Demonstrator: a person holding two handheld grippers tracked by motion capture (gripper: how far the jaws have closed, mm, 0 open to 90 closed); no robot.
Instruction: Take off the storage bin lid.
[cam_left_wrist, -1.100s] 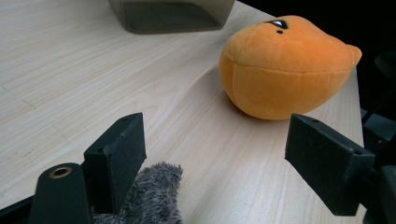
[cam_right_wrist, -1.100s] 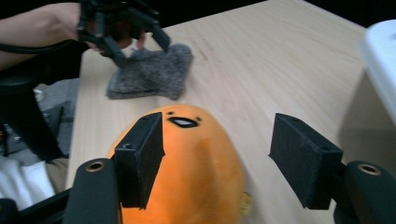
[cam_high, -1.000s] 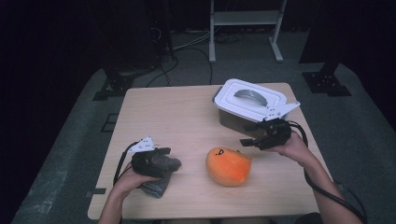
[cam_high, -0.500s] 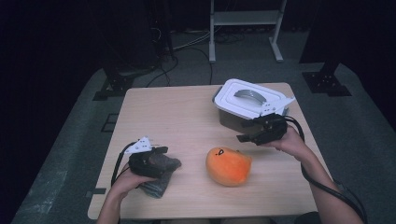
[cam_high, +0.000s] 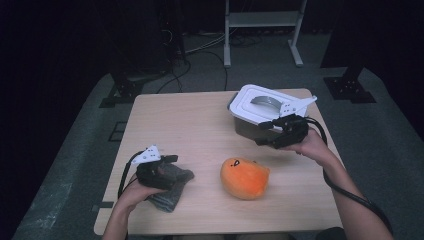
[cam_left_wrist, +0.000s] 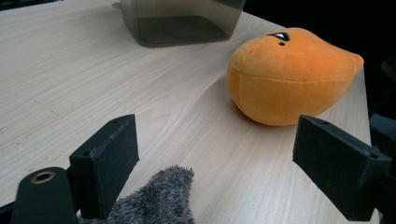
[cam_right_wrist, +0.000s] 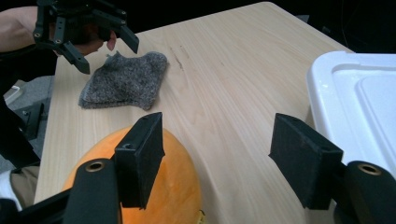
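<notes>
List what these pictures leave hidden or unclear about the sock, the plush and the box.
- Grey sock: high view, left gripper and hand cover part.
- Orange plush: right gripper view, its jaw and the bottom edge cut it.
- White-lidded box: left gripper view, top edge cuts it; contents unseen.

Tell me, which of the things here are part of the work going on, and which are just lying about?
In use:
- fuzzy grey cloth, under the open left gripper
- lidded white plastic box, beside the open right gripper

Lying about:
- orange plush toy
- white metal stand on the floor behind
</notes>
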